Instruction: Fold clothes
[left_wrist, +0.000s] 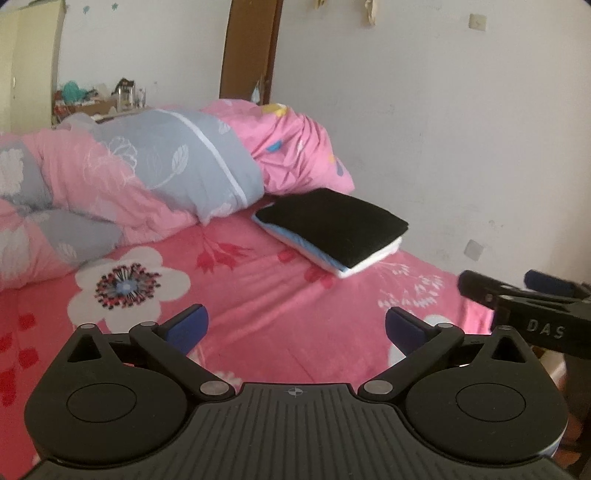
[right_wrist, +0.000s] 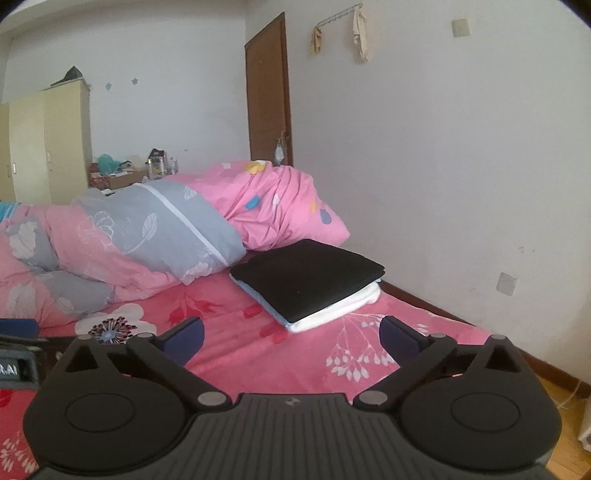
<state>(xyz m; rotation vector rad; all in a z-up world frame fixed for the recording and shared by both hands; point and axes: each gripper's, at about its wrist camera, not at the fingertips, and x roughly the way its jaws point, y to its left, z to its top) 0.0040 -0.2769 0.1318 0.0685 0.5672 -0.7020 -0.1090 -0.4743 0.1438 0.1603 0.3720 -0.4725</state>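
- A stack of folded clothes (right_wrist: 310, 280) lies on the bed (right_wrist: 236, 354), near the wall (right_wrist: 443, 166) and well ahead of both grippers.
- The top piece is a black garment (left_wrist: 332, 225), folded into a flat, neat rectangle with crisp edges.
- Under it a light blue layer (left_wrist: 284, 236) shows along the left edge, and a white layer (right_wrist: 340, 314) sticks out at the bottom and the right corner.
- The far edge of the stack sits just beside the bunched pink and grey quilt (right_wrist: 166, 229); whether they touch I cannot tell.
- The bed sheet is pink-red with large white flowers.
- The left gripper (left_wrist: 295, 328) hovers over the sheet, its blue-padded fingers (left_wrist: 188, 328) spread wide with nothing between them.
- The right gripper (right_wrist: 291, 339) likewise stands fully apart, holding nothing; only sheet shows in the gap.
- In the left wrist view the right gripper appears at the right edge, over the side of the bed.
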